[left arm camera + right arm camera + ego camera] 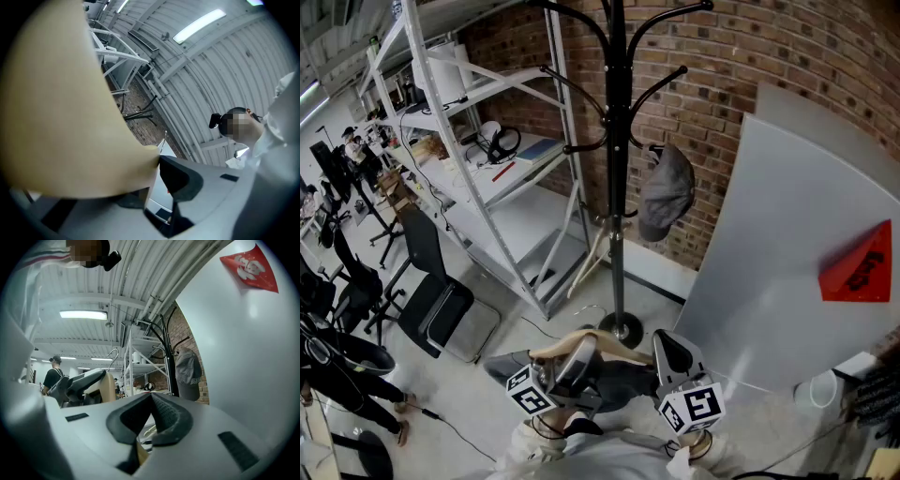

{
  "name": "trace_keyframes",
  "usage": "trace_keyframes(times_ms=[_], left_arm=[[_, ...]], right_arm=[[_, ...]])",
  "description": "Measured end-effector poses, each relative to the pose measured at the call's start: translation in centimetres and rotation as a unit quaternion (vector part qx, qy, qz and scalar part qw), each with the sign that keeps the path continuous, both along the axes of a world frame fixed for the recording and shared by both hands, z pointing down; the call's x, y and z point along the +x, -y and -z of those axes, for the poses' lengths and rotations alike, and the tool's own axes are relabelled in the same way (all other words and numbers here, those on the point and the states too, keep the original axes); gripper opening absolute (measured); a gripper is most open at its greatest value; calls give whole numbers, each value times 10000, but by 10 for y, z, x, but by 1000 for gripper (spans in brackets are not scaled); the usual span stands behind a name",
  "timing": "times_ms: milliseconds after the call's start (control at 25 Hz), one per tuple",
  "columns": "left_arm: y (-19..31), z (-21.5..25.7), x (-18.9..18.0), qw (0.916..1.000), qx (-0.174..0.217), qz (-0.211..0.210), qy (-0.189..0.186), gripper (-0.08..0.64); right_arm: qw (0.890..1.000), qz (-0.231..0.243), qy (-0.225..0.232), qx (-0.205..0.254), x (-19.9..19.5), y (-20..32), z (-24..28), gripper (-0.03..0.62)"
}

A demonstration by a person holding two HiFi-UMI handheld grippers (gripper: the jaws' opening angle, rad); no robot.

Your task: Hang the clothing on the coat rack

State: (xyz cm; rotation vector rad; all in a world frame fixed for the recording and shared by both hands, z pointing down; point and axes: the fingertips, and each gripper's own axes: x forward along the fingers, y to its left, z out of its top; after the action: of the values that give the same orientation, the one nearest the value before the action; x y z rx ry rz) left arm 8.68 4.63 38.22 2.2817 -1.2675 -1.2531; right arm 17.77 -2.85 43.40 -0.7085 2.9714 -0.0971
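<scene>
The black coat rack [617, 187] stands before the brick wall with a grey cap [664, 192] on one hook. At the view's bottom a wooden hanger [591, 349] carries a dark grey garment [623, 382]. My left gripper [578, 361] is shut on the hanger; the beige wood [65, 117] fills its view and presses against the dark pad [180, 180]. My right gripper [667, 349] sits by the hanger's right end. Its pads meet at the tips [151, 399] with nothing between them. The rack [166, 357] and cap [188, 373] lie beyond it.
White metal shelving [487, 141] stands left of the rack, with a black office chair [436, 300] in front of it. A grey board [797, 262] bearing a red sign [861, 267] leans on the wall at the right. Pale hangers [591, 258] lean by the rack's pole.
</scene>
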Motion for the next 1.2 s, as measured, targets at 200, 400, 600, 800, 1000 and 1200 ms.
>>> trace_keyframes(times_ms=[200, 400, 600, 800, 1000, 1200], left_arm=[[17, -2, -18, 9999, 37, -104, -35, 106], [39, -10, -47, 9994, 23, -318, -119, 106], [62, -9, -88, 9974, 77, -698, -168, 106], [86, -6, -132, 9940, 97, -1077, -145, 106], [99, 2, -167, 9889, 87, -1477, -97, 106], [111, 3, -197, 9842, 98, -1766, -19, 106]], right_arm=[[9999, -107, 5, 32, -16, 16, -2, 21], [9996, -279, -69, 55, -44, 34, -7, 21], [9980, -624, -103, 25, -87, 56, -12, 21], [9951, -966, -170, 104, -132, 76, -5, 21], [9901, -1382, -229, 133, -165, 85, 6, 21], [9855, -1664, -295, 123, -195, 90, 5, 21]])
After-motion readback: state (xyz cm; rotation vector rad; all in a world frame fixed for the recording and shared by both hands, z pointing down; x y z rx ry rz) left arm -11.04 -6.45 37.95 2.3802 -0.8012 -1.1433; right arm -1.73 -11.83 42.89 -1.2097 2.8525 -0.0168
